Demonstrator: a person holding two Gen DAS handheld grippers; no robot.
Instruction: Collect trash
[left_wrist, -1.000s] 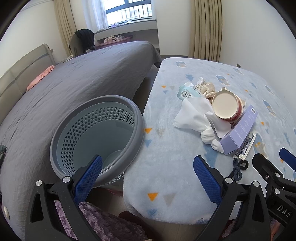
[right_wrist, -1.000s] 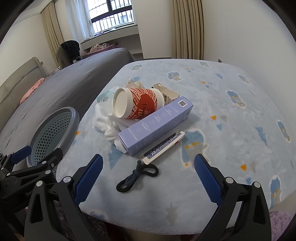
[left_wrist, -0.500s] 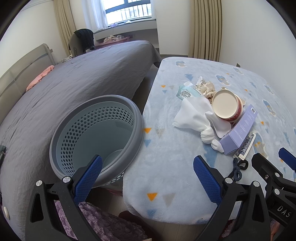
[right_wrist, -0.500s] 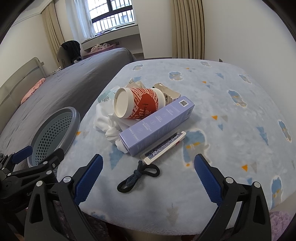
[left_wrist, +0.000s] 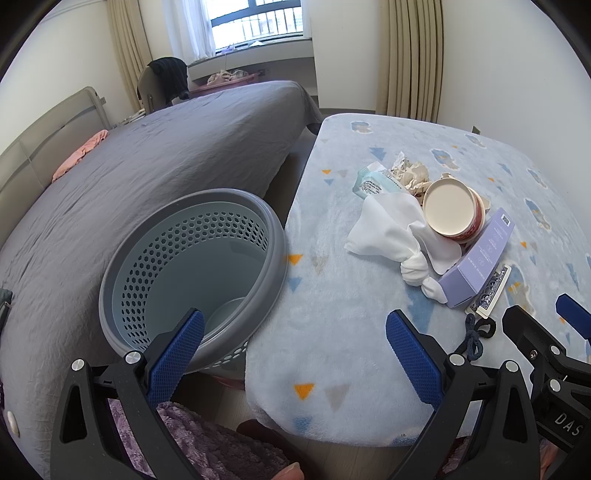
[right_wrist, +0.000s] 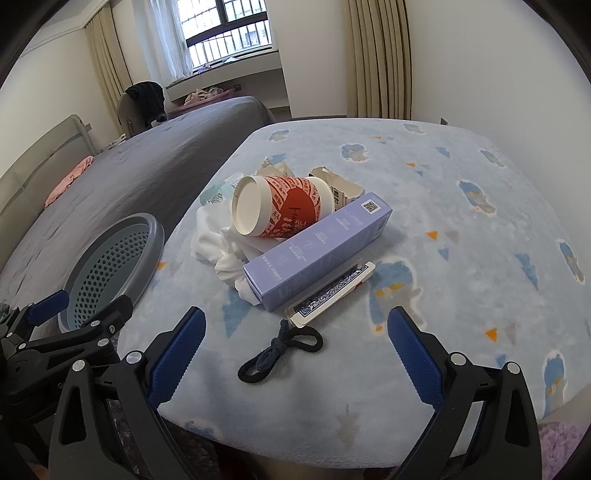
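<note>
A pile of trash lies on the blue-patterned table (right_wrist: 461, 229): a red paper cup (right_wrist: 280, 210) on its side, a lilac carton (right_wrist: 317, 254), a white knotted cloth (left_wrist: 391, 236), a deck of cards (right_wrist: 332, 291), a dark hair tie (right_wrist: 280, 349), crumpled paper (left_wrist: 412, 173) and a teal packet (left_wrist: 373, 182). A grey perforated bin (left_wrist: 192, 266) stands between bed and table. My left gripper (left_wrist: 293, 347) is open near the bin and table edge. My right gripper (right_wrist: 295, 350) is open, low over the hair tie. Both hold nothing.
A bed with a grey cover (left_wrist: 147, 155) fills the left side, with a pink cloth (left_wrist: 79, 155) near the headboard. A chair with dark clothes (left_wrist: 166, 79) stands by the window. Beige curtains (right_wrist: 380, 59) hang behind the table. A purple rug (left_wrist: 207, 439) lies below.
The right gripper has edged slightly forward toward the pile. The left view is almost unchanged.
</note>
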